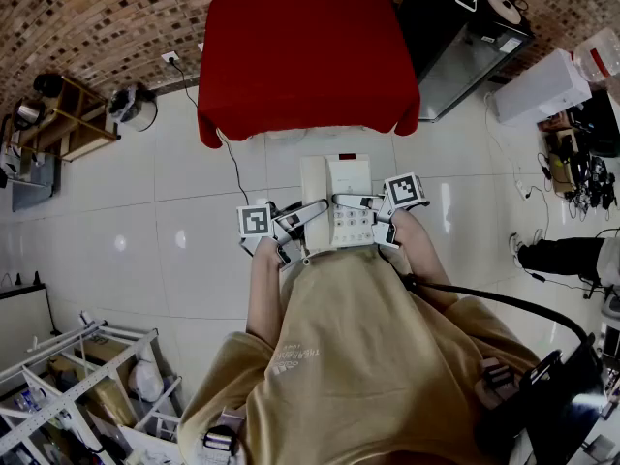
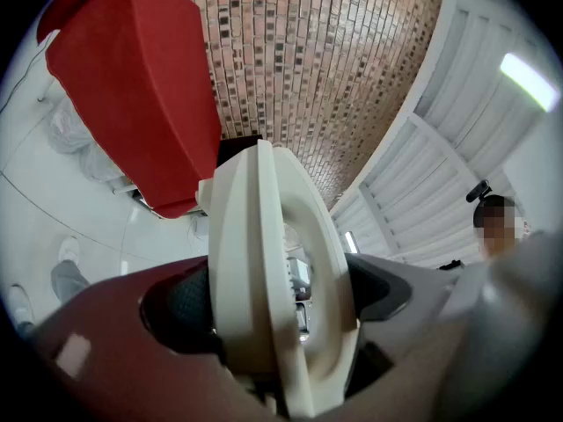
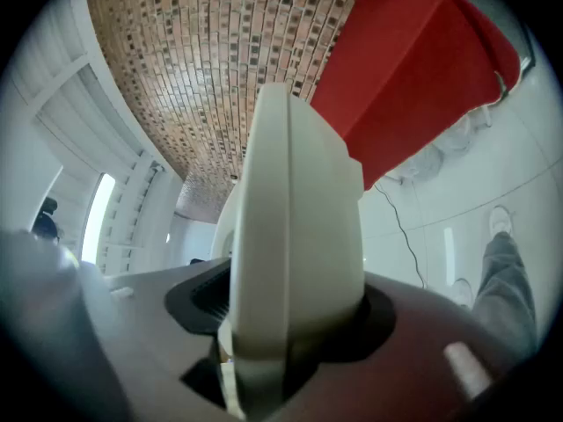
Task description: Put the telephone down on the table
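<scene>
**Item under inspection.** A cream desk telephone (image 1: 334,201), handset lying along its left side and keypad on its right. It is carried in the air over the white tiled floor (image 1: 165,211) and rests on nothing.

**Grip, left.** The left gripper (image 1: 308,213) reaches in from the telephone's left edge. The left gripper view shows its jaws drawn narrow and clamped on that edge, with a dark pad (image 2: 180,301) pressed against each face of the cream body.

**Grip, right.** The right gripper (image 1: 360,201) comes in from the telephone's right edge. The right gripper view shows its jaws likewise closed tight on the casing, which fills the gap between them. A marker cube (image 1: 406,190) sits just right of the telephone, and another (image 1: 256,221) just left of it.

**Surroundings.** The bench (image 1: 291,56), draped in red cloth, stands beyond the telephone's far edge and apart from it. A dark cable (image 1: 231,163) trails across the floor to the telephone's far left. The person's tan shirt (image 1: 358,356) is directly behind the telephone's near edge. A brick wall (image 1: 97,17) rises beyond the bench.
</scene>
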